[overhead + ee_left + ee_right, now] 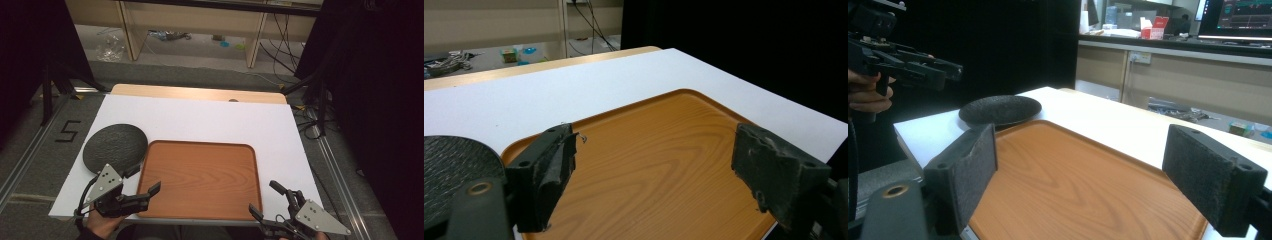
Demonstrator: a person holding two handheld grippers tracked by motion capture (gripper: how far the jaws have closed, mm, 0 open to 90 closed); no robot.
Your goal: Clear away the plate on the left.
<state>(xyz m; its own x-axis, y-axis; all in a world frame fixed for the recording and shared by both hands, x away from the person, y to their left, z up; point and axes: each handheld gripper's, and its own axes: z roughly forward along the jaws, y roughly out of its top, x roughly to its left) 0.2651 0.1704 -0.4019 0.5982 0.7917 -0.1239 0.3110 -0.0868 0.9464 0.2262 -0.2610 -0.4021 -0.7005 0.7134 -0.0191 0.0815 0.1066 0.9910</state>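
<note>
A brown wooden tray (200, 200) lies empty at the near middle of the white table top. A dark, textured round plate (115, 146) sits left of it, touching or overlapping the tray's left rim. My left gripper (145, 180) hovers open over the tray's near-left corner with nothing between its fingers. My right gripper (263, 197) stands open at the near-right corner, also empty. The left gripper view looks across the tray (664, 145) between wide-apart pads, with the plate (449, 170) at the left. In the right gripper view I see the tray (1073, 175), the plate (1000, 110) and the left gripper (945, 72).
The white top (200, 117) lies on a wooden table whose far edge (200, 93) shows behind. On the floor are a black "5" mark (67, 131) at the left and cables (310, 125) at the right. Black curtains stand on both sides.
</note>
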